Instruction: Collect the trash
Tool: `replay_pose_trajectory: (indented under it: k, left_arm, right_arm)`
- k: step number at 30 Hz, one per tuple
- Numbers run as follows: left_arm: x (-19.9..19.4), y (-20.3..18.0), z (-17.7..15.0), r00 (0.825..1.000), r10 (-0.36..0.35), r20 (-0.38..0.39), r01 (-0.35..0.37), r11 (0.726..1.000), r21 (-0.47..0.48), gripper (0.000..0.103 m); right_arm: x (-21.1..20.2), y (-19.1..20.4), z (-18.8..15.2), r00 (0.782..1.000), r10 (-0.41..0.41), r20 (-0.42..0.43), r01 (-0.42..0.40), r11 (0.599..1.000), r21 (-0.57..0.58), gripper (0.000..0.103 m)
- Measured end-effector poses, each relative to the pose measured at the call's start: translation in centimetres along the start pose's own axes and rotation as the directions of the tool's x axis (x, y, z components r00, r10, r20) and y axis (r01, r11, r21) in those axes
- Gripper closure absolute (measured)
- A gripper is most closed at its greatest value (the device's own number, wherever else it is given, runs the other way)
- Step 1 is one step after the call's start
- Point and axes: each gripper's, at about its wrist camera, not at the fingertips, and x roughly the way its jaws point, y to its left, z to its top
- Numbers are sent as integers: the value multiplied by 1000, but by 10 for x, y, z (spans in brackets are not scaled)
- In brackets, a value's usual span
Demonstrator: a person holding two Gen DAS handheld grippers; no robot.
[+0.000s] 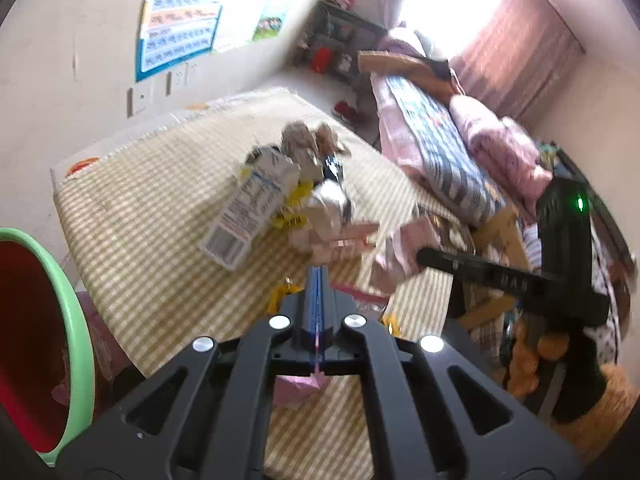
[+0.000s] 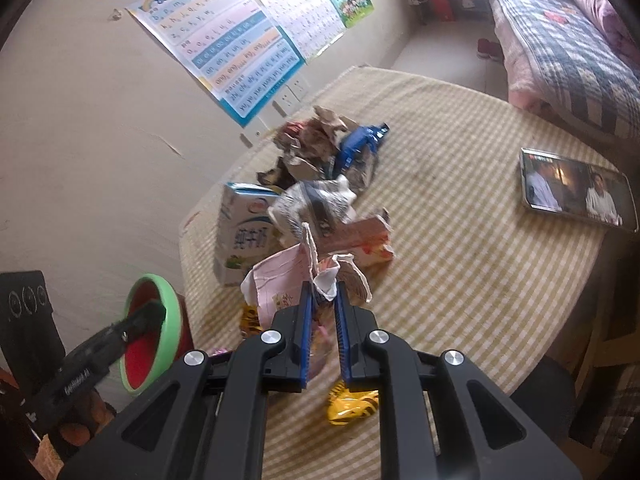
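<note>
A heap of trash lies on the checked table [image 1: 140, 208]: a white milk carton [image 1: 248, 208], crumpled brown paper [image 1: 304, 144], a silvery wrapper [image 1: 328, 200] and pink packets [image 1: 404, 252]. My left gripper [image 1: 316, 280] is shut with nothing visibly held, above the near table edge. A pink scrap [image 1: 296, 388] shows under its base. My right gripper [image 2: 324, 300] is shut on a white and pink paper wrapper [image 2: 280, 280] at the near end of the heap. The milk carton [image 2: 244, 236] and a blue wrapper [image 2: 360, 140] lie beyond it.
A red bin with a green rim [image 1: 36, 340] stands left of the table; it also shows in the right wrist view [image 2: 152, 336]. A phone [image 2: 576, 190] lies on the table's right side. A yellow wrapper [image 2: 352, 404] lies near the edge. A bed [image 1: 436, 140] stands to the right.
</note>
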Motion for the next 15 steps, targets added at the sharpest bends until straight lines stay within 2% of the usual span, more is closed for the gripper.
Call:
replay_pose_trajectory:
  k: [5, 9, 11, 12, 13, 15]
  left_arm:
    - [-6, 3, 5, 999, 3, 36, -2, 1000, -31, 103]
    - [-1, 8, -1, 1000, -27, -12, 27, 999, -46, 101]
    - [8, 6, -7, 997, -43, -61, 41, 998, -37, 77]
    - [14, 6, -9, 996, -38, -78, 36, 999, -36, 50]
    - [20, 6, -12, 996, -40, -85, 36, 999, -38, 47]
    - [36, 8, -16, 992, -41, -119, 36, 999, -41, 47]
  right_arm:
    - [-3, 12, 1, 1000, 11, 7, -11, 1000, -23, 91]
    - [-1, 16, 2, 1000, 1, 6, -1, 999, -34, 91]
    - [1, 15, 2, 1000, -10, 6, 10, 999, -30, 91]
    - [1, 13, 1, 1000, -15, 3, 15, 999, -28, 91]
    - [2, 12, 0, 1000, -19, 1, 19, 999, -26, 91]
    - [3, 9, -2, 1000, -27, -5, 26, 999, -18, 91]
